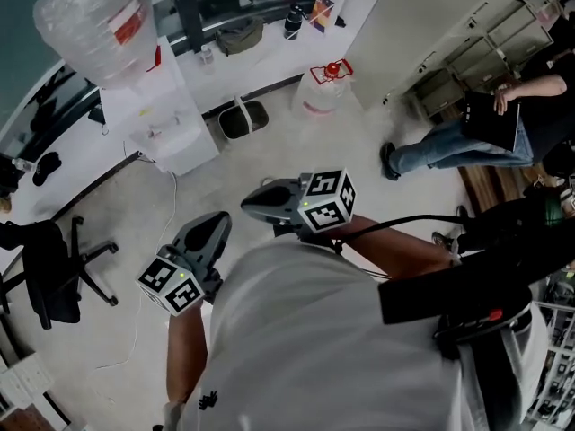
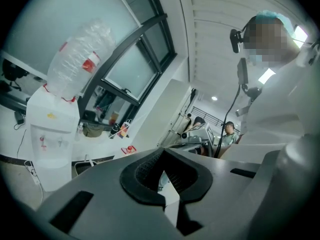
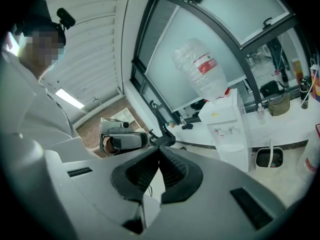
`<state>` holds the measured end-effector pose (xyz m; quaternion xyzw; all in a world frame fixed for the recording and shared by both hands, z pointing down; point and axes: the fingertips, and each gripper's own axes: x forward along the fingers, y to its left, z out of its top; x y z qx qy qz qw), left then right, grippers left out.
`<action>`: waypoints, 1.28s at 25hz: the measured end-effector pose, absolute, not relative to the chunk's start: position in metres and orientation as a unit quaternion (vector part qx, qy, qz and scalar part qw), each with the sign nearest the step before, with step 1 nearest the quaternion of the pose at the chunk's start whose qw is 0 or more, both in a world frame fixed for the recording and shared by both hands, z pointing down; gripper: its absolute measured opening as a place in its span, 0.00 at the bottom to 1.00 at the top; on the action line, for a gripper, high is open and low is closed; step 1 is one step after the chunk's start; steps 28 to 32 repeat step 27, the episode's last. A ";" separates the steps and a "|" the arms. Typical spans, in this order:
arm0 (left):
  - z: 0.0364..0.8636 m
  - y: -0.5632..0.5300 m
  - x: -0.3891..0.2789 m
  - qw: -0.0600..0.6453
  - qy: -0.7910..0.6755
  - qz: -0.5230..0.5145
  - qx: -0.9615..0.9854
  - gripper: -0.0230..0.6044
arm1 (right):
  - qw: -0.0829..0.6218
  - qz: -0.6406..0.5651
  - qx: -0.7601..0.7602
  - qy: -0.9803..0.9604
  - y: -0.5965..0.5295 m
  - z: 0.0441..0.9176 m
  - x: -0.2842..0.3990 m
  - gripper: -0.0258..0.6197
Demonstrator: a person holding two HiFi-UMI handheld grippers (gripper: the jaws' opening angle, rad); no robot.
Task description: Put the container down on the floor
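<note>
Container: a clear water jug with a red cap and handle, standing on the floor at the foot of the white surface, just right of a small waste bin; no claw touches it
Container's axis: upright, neck and cap at the top
Left claw: jaw tips together with nothing between them, as the left gripper view shows; held close to the person's body, pointing roughly level
Right claw: jaws closed and empty in the right gripper view; also held close to the body, a little ahead of the left
Key relation: in the head view the jug lies ahead of both claws and to the right, well apart from them; the right claw is the nearer one
Nearby: a water dispenser with an upturned bottle stands left of the bin; an office chair at far left; a seated person at right
Task reading: the jug looks set down, so the placing seems done; any new grip would call for a step forward and the jaws to part first
</note>
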<state>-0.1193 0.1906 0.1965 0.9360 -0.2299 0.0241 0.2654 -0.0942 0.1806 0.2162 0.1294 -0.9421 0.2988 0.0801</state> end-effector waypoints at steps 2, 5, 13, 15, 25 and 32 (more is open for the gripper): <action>0.199 0.190 -0.117 0.270 -0.227 0.028 0.935 0.05 | 0.081 0.299 0.129 -0.942 0.180 0.217 -0.094 0.07; 0.202 0.187 -0.114 0.274 -0.223 0.030 0.935 0.05 | 0.081 0.299 0.125 -0.942 0.179 0.219 -0.093 0.07; 0.212 0.173 -0.105 0.286 -0.214 0.042 0.933 0.05 | 0.082 0.302 0.129 -0.941 0.166 0.226 -0.086 0.07; 0.216 0.172 -0.100 0.288 -0.208 0.043 0.934 0.05 | 0.082 0.303 0.132 -0.940 0.164 0.229 -0.081 0.07; 0.232 0.144 -0.066 0.317 -0.190 0.049 0.928 0.05 | 0.097 0.332 0.162 -0.924 0.135 0.261 -0.039 0.07; 0.239 0.135 -0.058 0.322 -0.183 0.051 0.928 0.05 | 0.107 0.337 0.170 -0.920 0.124 0.273 -0.028 0.06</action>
